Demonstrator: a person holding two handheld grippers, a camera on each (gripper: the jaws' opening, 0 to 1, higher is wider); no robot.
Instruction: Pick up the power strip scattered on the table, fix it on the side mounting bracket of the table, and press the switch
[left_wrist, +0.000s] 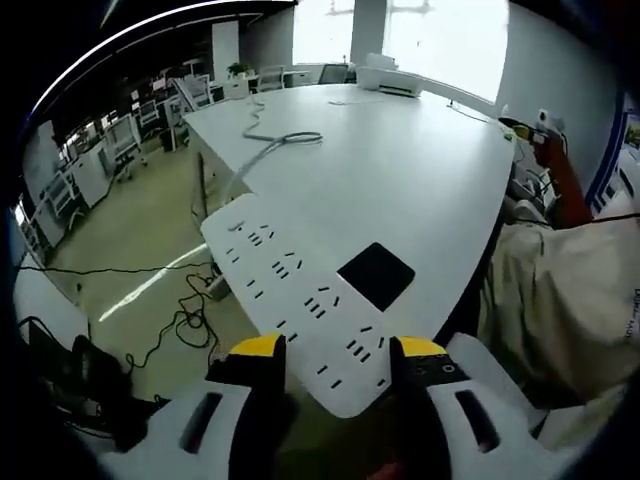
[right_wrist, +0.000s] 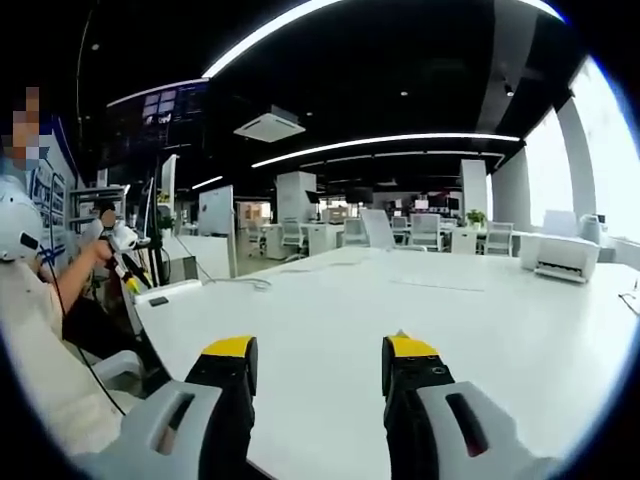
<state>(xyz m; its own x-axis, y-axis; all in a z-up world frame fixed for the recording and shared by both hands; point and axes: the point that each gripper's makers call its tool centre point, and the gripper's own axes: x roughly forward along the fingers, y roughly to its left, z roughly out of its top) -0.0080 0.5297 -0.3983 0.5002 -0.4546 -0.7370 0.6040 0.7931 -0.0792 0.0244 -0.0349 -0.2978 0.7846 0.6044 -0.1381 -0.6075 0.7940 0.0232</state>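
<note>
Power strip (left_wrist: 300, 300): white, clamped in left tool (left_wrist: 335, 350), beside desk (left_wrist: 400, 170) edge
Right tool (right_wrist: 315, 360): jaws apart, over desk

No legible text — no labels, brands, numbers.

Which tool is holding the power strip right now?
The left tool: the white power strip sits between its yellow-tipped jaws. The right tool hangs open above the table.
</note>
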